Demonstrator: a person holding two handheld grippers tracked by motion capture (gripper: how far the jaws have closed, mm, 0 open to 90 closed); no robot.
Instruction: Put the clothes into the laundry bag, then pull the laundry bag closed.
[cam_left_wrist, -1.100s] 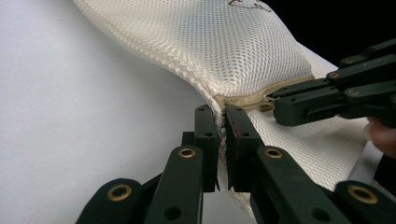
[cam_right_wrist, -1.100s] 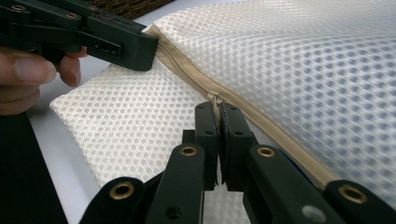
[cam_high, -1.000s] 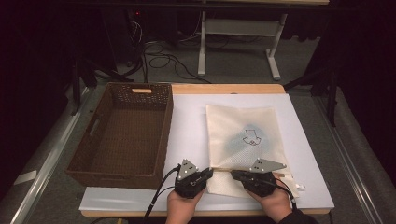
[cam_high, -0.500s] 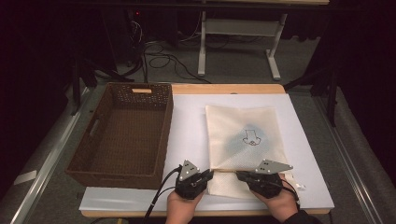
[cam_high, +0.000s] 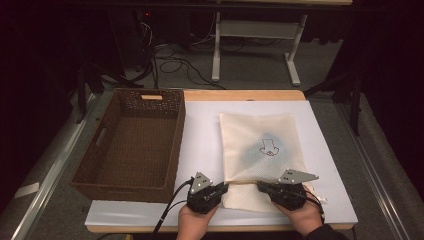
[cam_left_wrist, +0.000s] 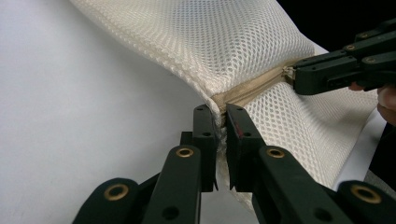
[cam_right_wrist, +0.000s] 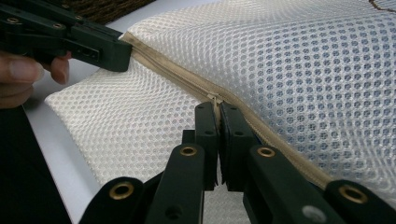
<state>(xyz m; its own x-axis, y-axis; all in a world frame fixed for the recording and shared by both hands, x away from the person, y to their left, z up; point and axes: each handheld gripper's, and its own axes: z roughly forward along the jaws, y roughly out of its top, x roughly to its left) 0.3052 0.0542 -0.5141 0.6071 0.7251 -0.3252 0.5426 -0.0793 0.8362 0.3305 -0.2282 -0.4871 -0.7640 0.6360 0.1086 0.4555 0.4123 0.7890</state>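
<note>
Mesh bag (cam_high: 260, 145) flat on white mat (cam_high: 200, 150), beside basket (cam_high: 130, 145). Left gripper (cam_left_wrist: 221, 119) clamped on bag's zip end; right gripper (cam_right_wrist: 216, 109) pinched on zip pull (cam_right_wrist: 214, 99), part-way along zip; remainder still to run

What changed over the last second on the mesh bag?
The right gripper slid right along the zipper, widening its gap from the left gripper. Both stayed shut on the mesh bag; the bag and basket stayed put.
</note>
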